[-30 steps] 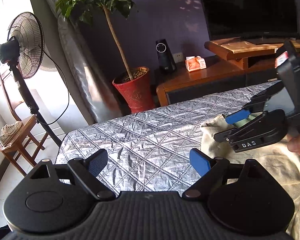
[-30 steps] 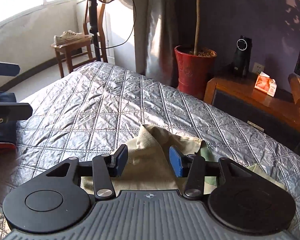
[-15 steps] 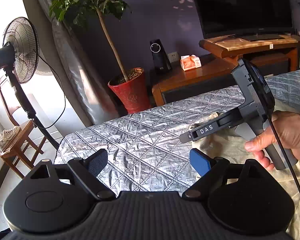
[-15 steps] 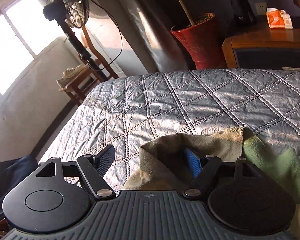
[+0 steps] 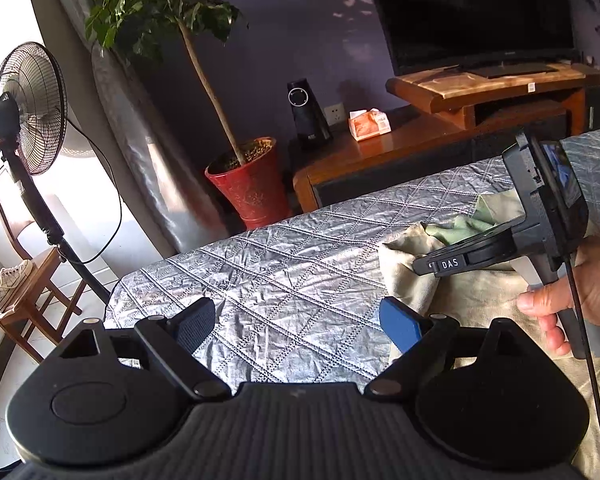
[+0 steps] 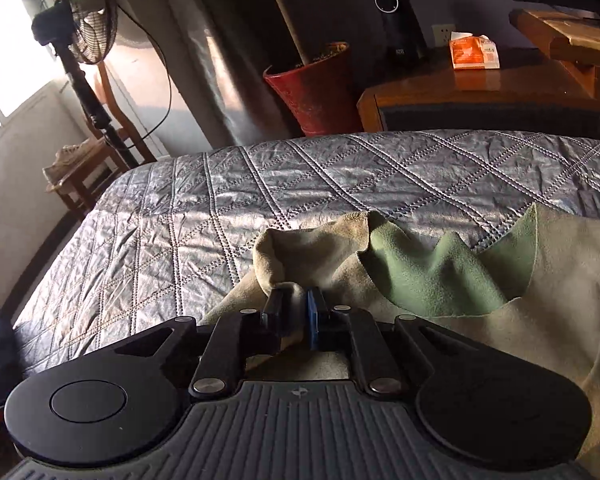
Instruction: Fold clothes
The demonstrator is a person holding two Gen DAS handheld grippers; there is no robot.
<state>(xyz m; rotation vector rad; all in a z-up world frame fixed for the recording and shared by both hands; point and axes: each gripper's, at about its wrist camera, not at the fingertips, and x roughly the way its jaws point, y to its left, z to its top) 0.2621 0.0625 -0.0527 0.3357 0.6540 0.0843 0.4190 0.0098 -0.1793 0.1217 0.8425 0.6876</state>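
Right wrist view: the right gripper (image 6: 298, 312) has a bunched fold of the beige garment (image 6: 312, 248) between its fingers (image 6: 274, 310), which are closing and already pinch the cloth. The garment lies on the bed's quilted silver bedspread (image 6: 180, 216), near its right side in this view, with its green inner face (image 6: 432, 276) turned up beside the pinched fold.

Left wrist view: the left gripper (image 5: 298, 320) hangs over bare bedspread (image 5: 284, 276) with its fingers (image 5: 400, 324) spread wide and nothing between them. The garment (image 5: 408, 272) lies just right of the blue pad. The right gripper (image 5: 440, 266) shows from the side, carried by a hand (image 5: 576, 292), its tip buried in the raised cloth.

Beyond the bed: a red plant pot (image 5: 248, 184), a standing fan (image 5: 28, 108), a wooden chair with a shoe on it (image 5: 24, 300), a low wooden cabinet (image 5: 380, 152) carrying a black speaker (image 5: 306, 112) and a tissue pack (image 5: 370, 124), and a dark television (image 5: 472, 12).
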